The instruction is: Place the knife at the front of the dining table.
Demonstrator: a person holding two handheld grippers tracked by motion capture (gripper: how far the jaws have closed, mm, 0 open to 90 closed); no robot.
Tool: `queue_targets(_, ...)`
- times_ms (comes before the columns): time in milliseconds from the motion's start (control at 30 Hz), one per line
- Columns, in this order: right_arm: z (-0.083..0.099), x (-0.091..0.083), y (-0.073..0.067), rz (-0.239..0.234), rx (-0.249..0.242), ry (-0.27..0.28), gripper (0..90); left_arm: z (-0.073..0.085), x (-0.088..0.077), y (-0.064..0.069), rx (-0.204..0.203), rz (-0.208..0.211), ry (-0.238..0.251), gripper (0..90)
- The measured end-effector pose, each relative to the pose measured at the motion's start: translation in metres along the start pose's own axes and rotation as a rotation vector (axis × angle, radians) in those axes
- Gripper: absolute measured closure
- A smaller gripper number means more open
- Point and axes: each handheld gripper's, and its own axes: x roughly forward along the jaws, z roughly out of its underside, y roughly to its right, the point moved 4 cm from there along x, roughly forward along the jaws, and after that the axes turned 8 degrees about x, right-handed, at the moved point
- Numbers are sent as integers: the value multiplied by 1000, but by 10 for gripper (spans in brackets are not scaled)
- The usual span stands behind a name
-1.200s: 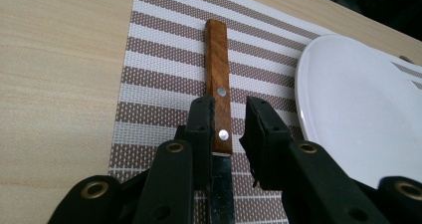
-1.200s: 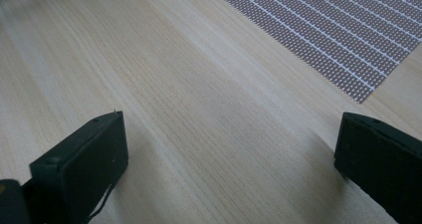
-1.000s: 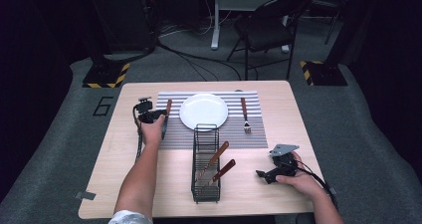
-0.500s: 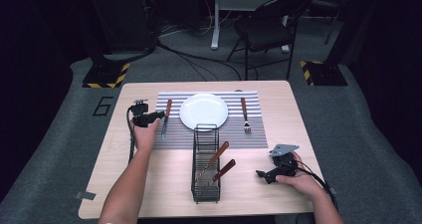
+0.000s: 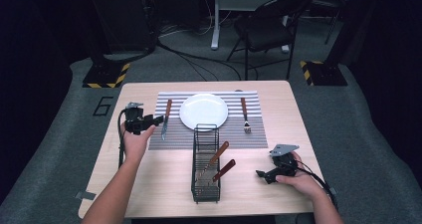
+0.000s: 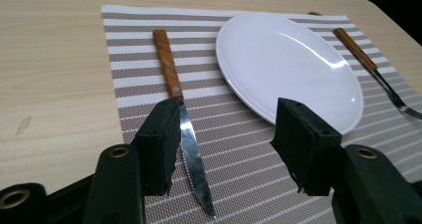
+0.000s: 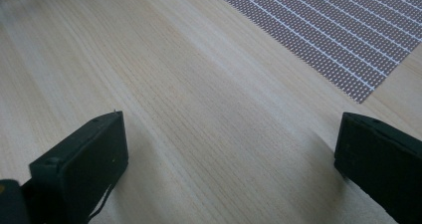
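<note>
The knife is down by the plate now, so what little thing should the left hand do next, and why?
Probably carry the left gripper across to the wire basket for another piece. Its jaws have just been opening and hold nothing; the knife lies flat on the striped mat left of the plate, the fork right of it, and two wooden-handled pieces wait in the basket.

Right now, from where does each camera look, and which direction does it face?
High view: above the person's side, facing forward and down on the table; both forearms, left gripper, right gripper.
Left gripper view: on the left gripper, facing the knife and plate.
Right gripper view: low, facing bare wood.
Shared: the striped placemat.
</note>
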Motion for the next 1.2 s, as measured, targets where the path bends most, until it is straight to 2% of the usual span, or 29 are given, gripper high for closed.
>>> queue_targets(133, 0, 0, 0, 0, 0, 0, 0, 4, -13, 6, 45, 3, -2, 434)
queue_targets(333, 0, 0, 0, 1, 2, 0, 0, 15, -32, 13, 66, 29, 17, 428)
queue_targets(533, 0, 0, 0, 1, 2, 0, 0, 34, -47, 19, 111, 24, -8, 427)
queue_targets(667, 0, 0, 0, 1, 2, 0, 0, 47, -51, 21, 163, 11, -31, 428)
queue_targets(833, 0, 0, 0, 3, 4, 0, 0, 65, -52, 16, 162, 7, -60, 426)
queue_targets(900, 0, 0, 0, 3, 4, 0, 0, 74, -51, 12, 163, -9, -73, 417)
queue_targets(1000, 0, 0, -1, 3, 8, 1, 0, 84, -49, 3, 137, -20, -78, 406)
queue_targets(1100, 0, 0, -1, 4, 11, 2, 0, 94, -48, -11, 124, -67, -85, 392)
queue_targets(1200, 0, 0, -1, 4, 11, 2, 0, 106, -46, -22, 82, -110, -95, 391)
